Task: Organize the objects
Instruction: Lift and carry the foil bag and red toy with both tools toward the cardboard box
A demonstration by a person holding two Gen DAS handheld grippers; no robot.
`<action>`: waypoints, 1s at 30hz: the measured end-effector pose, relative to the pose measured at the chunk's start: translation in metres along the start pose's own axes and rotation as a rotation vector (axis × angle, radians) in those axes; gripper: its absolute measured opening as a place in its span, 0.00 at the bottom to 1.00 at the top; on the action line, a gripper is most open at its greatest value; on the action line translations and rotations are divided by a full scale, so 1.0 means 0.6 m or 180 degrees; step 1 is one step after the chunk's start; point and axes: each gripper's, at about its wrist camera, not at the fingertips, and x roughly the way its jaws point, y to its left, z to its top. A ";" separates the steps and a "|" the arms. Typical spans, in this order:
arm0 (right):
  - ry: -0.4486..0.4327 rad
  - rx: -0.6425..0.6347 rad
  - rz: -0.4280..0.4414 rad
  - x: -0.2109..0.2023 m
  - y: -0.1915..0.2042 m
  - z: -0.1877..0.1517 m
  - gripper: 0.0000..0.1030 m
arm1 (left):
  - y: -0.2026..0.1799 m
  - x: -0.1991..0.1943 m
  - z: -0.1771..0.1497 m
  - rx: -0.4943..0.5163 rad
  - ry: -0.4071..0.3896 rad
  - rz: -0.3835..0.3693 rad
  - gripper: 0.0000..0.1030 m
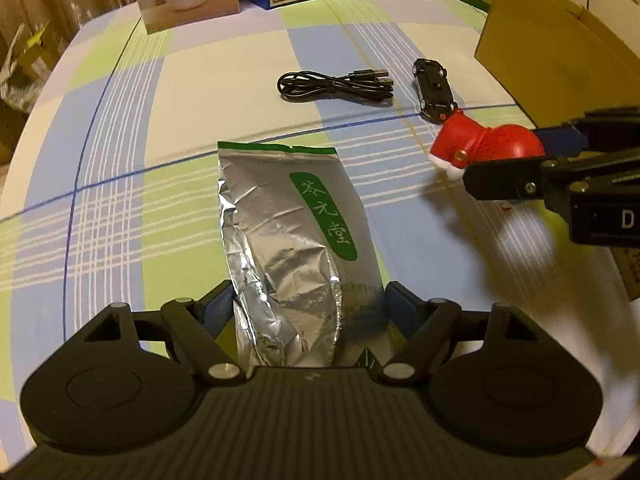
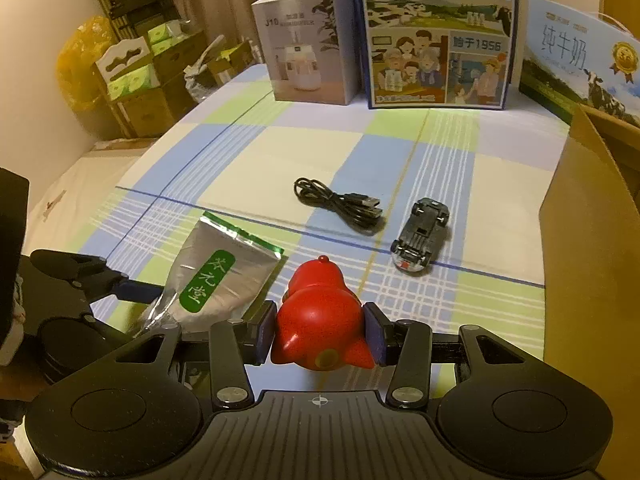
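Left gripper (image 1: 310, 304) pinches the silver tea pouch (image 1: 296, 240), which runs toward 12 o'clock. At 1 o'clock: black cable (image 1: 336, 86), toy car (image 1: 434, 90). Right gripper (image 2: 320, 330) clamps the red toy (image 2: 320, 320), apparently lifted off the cloth (image 2: 248, 160).

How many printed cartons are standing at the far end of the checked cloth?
3: a grey humidifier carton on the left, a tall blue milk carton in the middle, and a pale-blue milk carton leaning on the right. The brown cardboard box may hide more.
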 end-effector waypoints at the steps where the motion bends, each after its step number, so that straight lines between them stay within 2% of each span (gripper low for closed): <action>1: 0.0002 -0.0010 -0.0001 0.000 0.001 0.000 0.42 | 0.000 0.000 0.000 -0.0001 -0.0005 0.0001 0.70; 2: 0.0000 -0.0017 -0.0002 0.000 0.003 0.000 0.42 | 0.001 -0.002 0.000 -0.0014 -0.0016 -0.0006 0.68; 4: -0.0008 -0.0021 0.0000 0.000 0.004 0.000 0.42 | 0.003 -0.005 0.001 -0.0030 -0.0054 -0.0046 0.54; 12: -0.0030 -0.0012 -0.0007 -0.003 0.006 -0.001 0.42 | 0.009 -0.014 0.000 -0.0175 -0.0135 -0.0088 0.43; 25: -0.0194 -0.0025 -0.0005 -0.030 0.015 0.001 0.42 | 0.002 -0.062 -0.004 -0.0293 -0.0336 -0.0123 0.43; 30: -0.0302 0.0043 -0.0013 -0.058 0.023 -0.016 0.42 | -0.010 -0.097 -0.028 -0.0433 -0.0464 -0.0224 0.43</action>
